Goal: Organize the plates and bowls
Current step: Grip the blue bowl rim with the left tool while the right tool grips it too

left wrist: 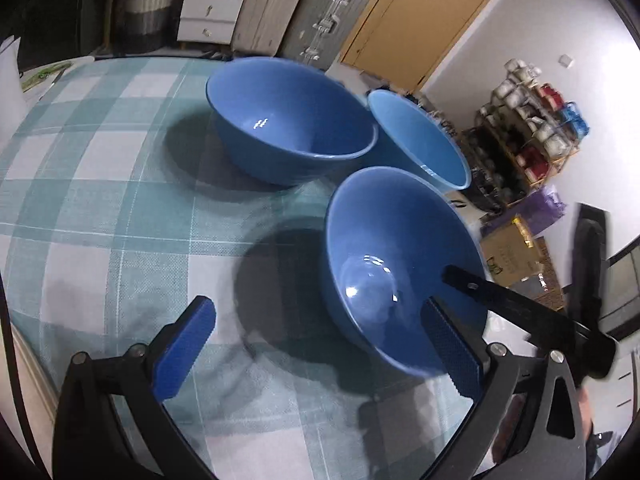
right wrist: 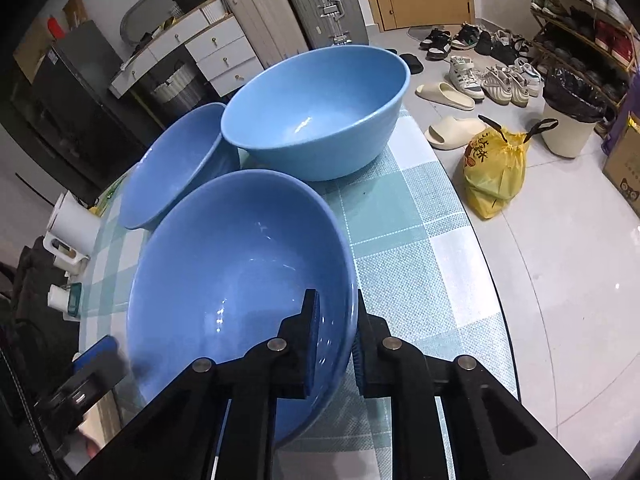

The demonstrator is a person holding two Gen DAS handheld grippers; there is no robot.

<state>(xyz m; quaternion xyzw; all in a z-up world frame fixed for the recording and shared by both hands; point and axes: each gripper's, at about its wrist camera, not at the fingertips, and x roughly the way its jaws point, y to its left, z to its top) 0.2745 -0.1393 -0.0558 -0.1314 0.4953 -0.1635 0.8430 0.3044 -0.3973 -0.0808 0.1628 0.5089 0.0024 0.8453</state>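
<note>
Three blue bowls stand close together on a table with a checked cloth [left wrist: 100, 184]. My right gripper [right wrist: 336, 294] is shut on the rim of the nearest bowl [right wrist: 240, 260], one pad inside and one outside. The same bowl [left wrist: 384, 248] shows in the left wrist view, with one of the right gripper's black fingers [left wrist: 500, 300] reaching over its rim. My left gripper [left wrist: 320, 308] hangs open just beside it, its right pad at the bowl's near wall, holding nothing. Behind are a dark blue bowl [left wrist: 292, 120] [right wrist: 176, 164] and a lighter blue bowl [left wrist: 424, 140] [right wrist: 320, 108].
The table's curved edge [right wrist: 492, 280] runs close to the right of the bowls. Below it on the floor are a yellow bag [right wrist: 492, 168], a lined bin [right wrist: 568, 120], shoes and a shoe rack [left wrist: 532, 132]. A paper roll [right wrist: 72, 220] stands at the table's left side. Suitcases [right wrist: 320, 4] and drawers stand behind.
</note>
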